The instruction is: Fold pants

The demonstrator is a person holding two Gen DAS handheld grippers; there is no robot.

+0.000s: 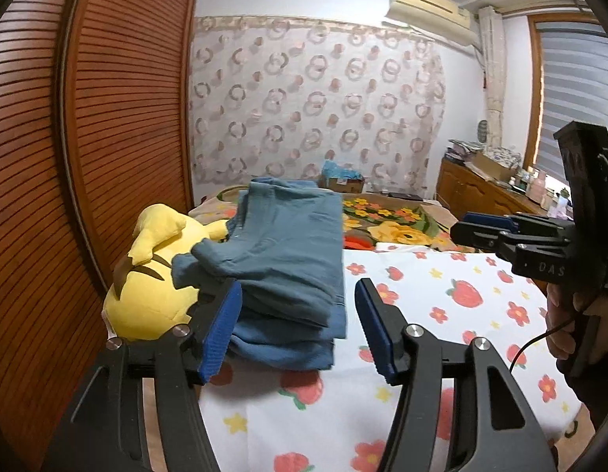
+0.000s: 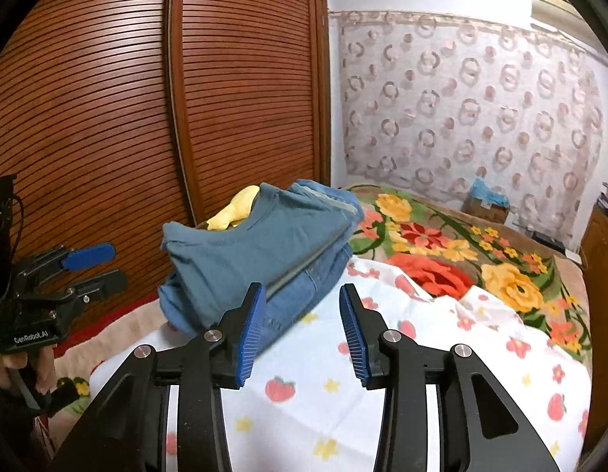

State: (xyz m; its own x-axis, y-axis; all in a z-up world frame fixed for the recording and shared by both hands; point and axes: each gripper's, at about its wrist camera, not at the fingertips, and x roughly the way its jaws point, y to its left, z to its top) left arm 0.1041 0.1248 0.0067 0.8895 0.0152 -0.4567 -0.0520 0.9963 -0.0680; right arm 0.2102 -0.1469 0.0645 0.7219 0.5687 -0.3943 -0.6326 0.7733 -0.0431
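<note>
A folded stack of pants (image 1: pixel 280 244) lies on the bed at the left, teal-blue cloth on top of denim jeans (image 2: pixel 304 287). Its far left part rests against a yellow plush toy (image 1: pixel 146 299). My left gripper (image 1: pixel 298 303) stands open at the stack's near edge; its left finger overlaps the cloth and its right finger is over the sheet. My right gripper (image 2: pixel 301 295) is open too, just in front of the stack (image 2: pixel 245 251), with nothing pressed between its pads. Each gripper shows in the other's view: the right gripper (image 1: pixel 459 230), the left gripper (image 2: pixel 117 265).
A white sheet with strawberries and flowers (image 1: pixel 422 295) covers the near bed, with a floral blanket (image 2: pixel 441 236) beyond it. A slatted wooden wardrobe (image 2: pixel 225 98) runs close along the left. A cardboard box (image 2: pixel 487 204) stands by the curtained wall, and a cluttered wooden cabinet (image 1: pixel 481 192) at the right.
</note>
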